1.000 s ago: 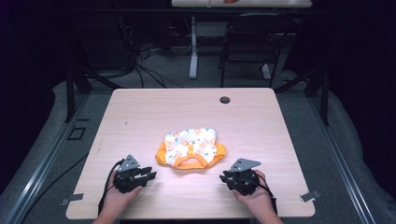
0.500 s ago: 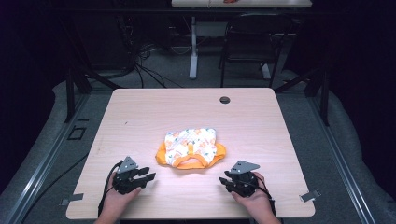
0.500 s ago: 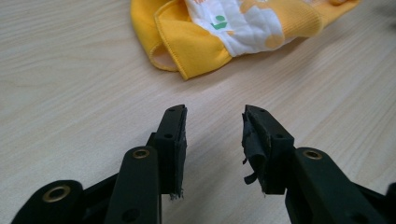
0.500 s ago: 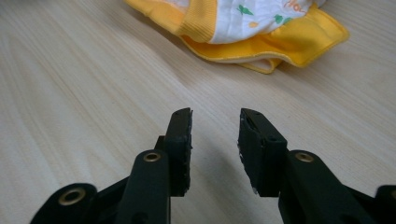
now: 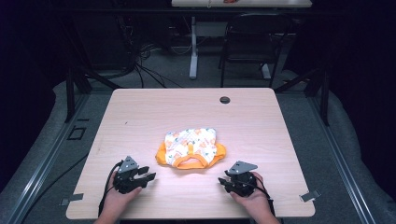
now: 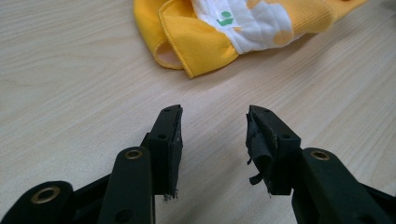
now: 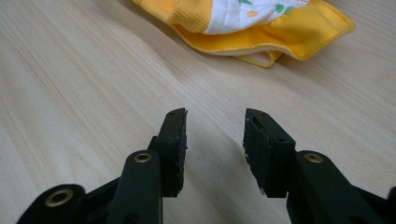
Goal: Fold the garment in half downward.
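High view: my grippers, left (image 5: 145,176) and right (image 5: 225,181), both spread, rest low on the pale table (image 5: 140,116); garment (image 5: 190,147) at centre, dark room behind.

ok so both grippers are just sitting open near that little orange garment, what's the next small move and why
Probably ease the left gripper forward to the garment's near orange edge: its jaws stand open and empty, bare table lies between, and the right gripper is likewise open and short of the cloth.
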A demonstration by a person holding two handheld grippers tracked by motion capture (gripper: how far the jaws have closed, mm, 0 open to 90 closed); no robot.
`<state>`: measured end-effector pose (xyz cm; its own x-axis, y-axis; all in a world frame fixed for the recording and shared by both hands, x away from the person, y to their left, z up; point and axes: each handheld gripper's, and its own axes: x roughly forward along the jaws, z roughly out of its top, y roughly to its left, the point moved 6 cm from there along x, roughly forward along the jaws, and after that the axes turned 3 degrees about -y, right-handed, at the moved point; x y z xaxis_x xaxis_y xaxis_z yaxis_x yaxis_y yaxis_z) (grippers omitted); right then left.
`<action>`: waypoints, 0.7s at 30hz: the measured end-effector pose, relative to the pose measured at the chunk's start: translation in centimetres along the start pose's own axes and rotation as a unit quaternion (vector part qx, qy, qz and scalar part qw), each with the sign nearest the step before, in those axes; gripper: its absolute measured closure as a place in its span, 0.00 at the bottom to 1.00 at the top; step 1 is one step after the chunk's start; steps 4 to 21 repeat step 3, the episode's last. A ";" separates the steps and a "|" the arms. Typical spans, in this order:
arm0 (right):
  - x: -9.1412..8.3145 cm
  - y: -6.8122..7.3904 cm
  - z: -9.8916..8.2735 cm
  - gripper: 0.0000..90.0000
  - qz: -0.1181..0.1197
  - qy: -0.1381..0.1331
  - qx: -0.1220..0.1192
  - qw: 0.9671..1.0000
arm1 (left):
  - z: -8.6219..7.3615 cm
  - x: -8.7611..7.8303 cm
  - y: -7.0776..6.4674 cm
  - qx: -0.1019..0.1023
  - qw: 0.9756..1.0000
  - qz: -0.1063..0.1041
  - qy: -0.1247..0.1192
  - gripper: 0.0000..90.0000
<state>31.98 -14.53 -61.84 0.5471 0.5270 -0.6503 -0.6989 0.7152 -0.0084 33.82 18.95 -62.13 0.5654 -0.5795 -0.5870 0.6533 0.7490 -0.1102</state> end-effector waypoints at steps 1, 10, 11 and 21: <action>0.0 0.0 0.0 0.65 -0.001 0.000 -0.001 1.000 | 0.0 0.0 0.0 -0.001 1.000 -0.001 -0.003 0.62; 0.1 0.0 0.0 0.65 -0.002 -0.002 -0.002 1.000 | 0.1 0.1 -0.1 0.007 1.000 0.002 -0.002 0.61; 0.1 0.0 0.0 0.65 -0.002 -0.002 -0.002 1.000 | 0.1 0.1 -0.1 0.007 1.000 0.002 -0.002 0.61; 0.1 0.0 0.0 0.65 -0.002 -0.002 -0.002 1.000 | 0.1 0.1 -0.1 0.007 1.000 0.002 -0.002 0.61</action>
